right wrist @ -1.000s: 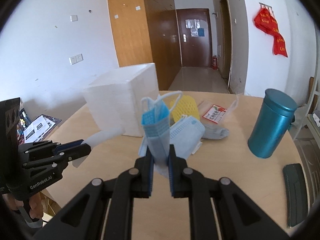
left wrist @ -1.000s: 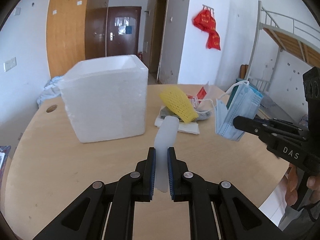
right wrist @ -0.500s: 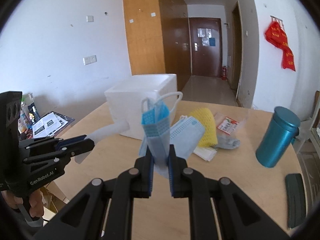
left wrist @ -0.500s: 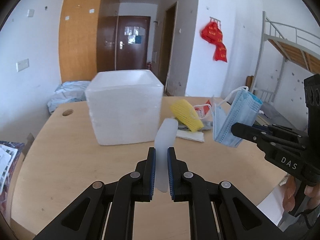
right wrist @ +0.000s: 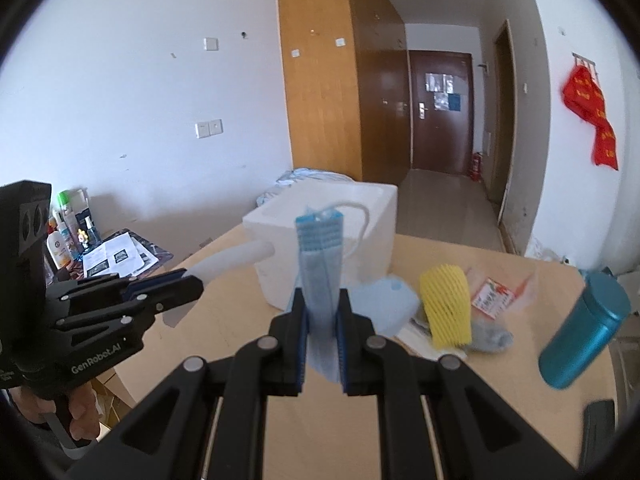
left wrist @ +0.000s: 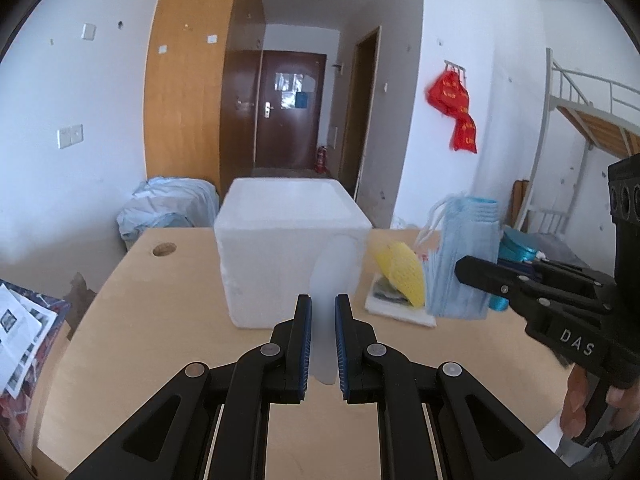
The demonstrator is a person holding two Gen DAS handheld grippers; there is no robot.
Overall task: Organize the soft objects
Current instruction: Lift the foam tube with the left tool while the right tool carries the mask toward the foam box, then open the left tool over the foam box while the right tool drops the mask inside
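Both lifted | foam strip (left wrist: 334, 276) clamped in left gripper (left wrist: 322, 344) | masks (right wrist: 320, 264) in right gripper (right wrist: 322, 344)

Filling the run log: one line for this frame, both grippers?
left gripper: shut on white foam strip | right gripper: shut on blue face masks | both off table | foam box: ahead

Teal can (right wrist: 582, 330) on table (right wrist: 500, 396); red cloth (left wrist: 456, 114) on wall.

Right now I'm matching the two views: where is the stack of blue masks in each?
Left wrist: masks at right, pinched by the right hand-held gripper.
Right wrist: masks at centre, between that hand-held gripper's own fingers.
Shared landmark: the white foam box, behind the masks.
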